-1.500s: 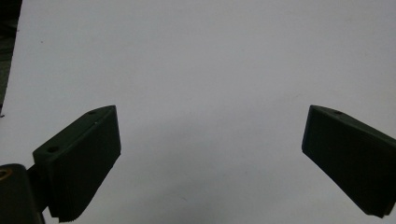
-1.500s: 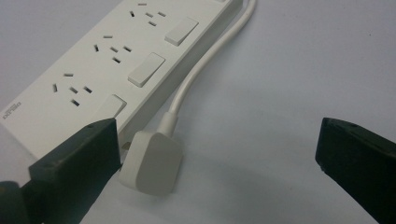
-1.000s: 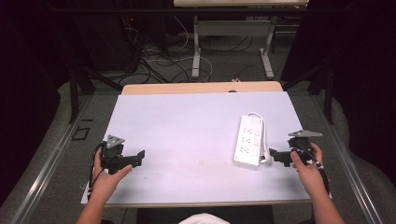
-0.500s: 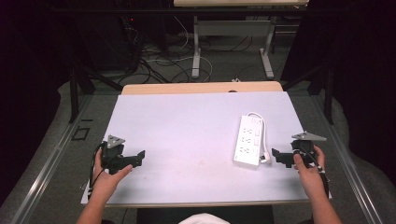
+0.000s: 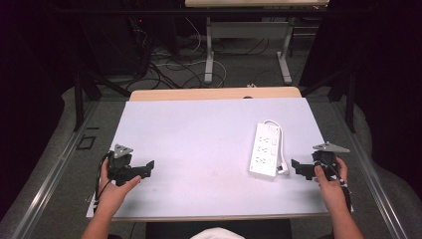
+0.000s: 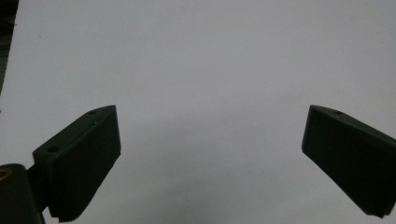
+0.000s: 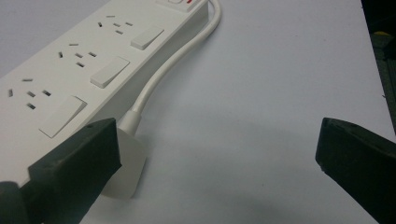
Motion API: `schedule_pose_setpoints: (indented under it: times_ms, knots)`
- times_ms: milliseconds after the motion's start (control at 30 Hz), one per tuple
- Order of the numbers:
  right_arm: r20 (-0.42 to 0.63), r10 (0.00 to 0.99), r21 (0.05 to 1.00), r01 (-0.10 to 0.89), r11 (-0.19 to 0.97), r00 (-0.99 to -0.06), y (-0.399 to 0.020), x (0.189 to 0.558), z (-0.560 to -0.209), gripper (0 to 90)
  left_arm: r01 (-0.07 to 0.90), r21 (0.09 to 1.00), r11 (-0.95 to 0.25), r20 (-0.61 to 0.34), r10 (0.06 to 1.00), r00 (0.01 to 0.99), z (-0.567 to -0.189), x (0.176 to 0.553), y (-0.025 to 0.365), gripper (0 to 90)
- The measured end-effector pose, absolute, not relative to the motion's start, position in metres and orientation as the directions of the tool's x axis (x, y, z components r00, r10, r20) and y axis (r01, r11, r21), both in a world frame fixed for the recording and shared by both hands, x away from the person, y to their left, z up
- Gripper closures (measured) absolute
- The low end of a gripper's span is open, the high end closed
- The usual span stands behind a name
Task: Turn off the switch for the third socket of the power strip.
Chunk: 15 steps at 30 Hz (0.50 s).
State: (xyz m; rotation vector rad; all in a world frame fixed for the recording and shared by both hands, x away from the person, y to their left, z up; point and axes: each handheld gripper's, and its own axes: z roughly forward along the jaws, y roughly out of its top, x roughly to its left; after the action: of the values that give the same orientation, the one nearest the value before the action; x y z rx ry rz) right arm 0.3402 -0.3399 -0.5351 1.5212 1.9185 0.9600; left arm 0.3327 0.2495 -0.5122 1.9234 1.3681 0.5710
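A white power strip [image 5: 264,149] lay flat on the white table [image 5: 199,134], on the person's right half of it, its long side running away from the person. Its white cable [image 7: 182,51] looped from the far end down along its right side to a white plug [image 7: 126,161] lying on the table just beside the strip's near right corner. The right gripper [image 5: 302,168] sat just to the right of the strip's near end, held in the person's right hand [image 5: 331,181]; its jaws stood wide apart and gripped nothing, one close to the plug and the other over bare table. The left gripper [image 5: 147,167] was well apart from the strip, far to its left near the table's near edge, held in the left hand [image 5: 115,186], its jaws likewise spread wide over bare table with nothing between them.
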Motion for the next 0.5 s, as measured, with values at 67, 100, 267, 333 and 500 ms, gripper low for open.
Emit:
schedule_pose_setpoints:
  times_ms: [67, 100, 267, 333, 500]
  knots:
    - [0.045, 0.97, 0.781, 0.613, 0.116, -0.241, -0.34, 0.3396, -0.535, 0.0, 0.632, 0.751, -0.193, -0.047, 0.939, 0.342, -0.5125, 0.3327, 0.2492, 4.4]
    - [0.043, 0.971, 0.785, 0.61, 0.113, -0.235, -0.3402, 0.3397, -0.5354, 0.0, 0.632, 0.751, -0.194, -0.047, 0.938, 0.343, -0.5125, 0.3327, 0.2491, 4.4]
    - [0.049, 0.972, 0.781, 0.616, 0.106, -0.23, -0.3436, 0.3398, -0.5363, 0.0, 0.63, 0.752, -0.194, -0.046, 0.938, 0.343, -0.5126, 0.3327, 0.2489, 4.4]
    - [0.057, 0.974, 0.779, 0.62, 0.094, -0.219, -0.3435, 0.3396, -0.5362, 0.0, 0.632, 0.75, -0.195, -0.046, 0.938, 0.345, -0.5126, 0.3328, 0.2494, 4.4]
    - [0.055, 0.974, 0.784, 0.614, 0.094, -0.219, -0.3457, 0.3394, -0.5356, 0.0, 0.629, 0.752, -0.196, -0.043, 0.938, 0.344, -0.512, 0.3328, 0.2503, 4.4]
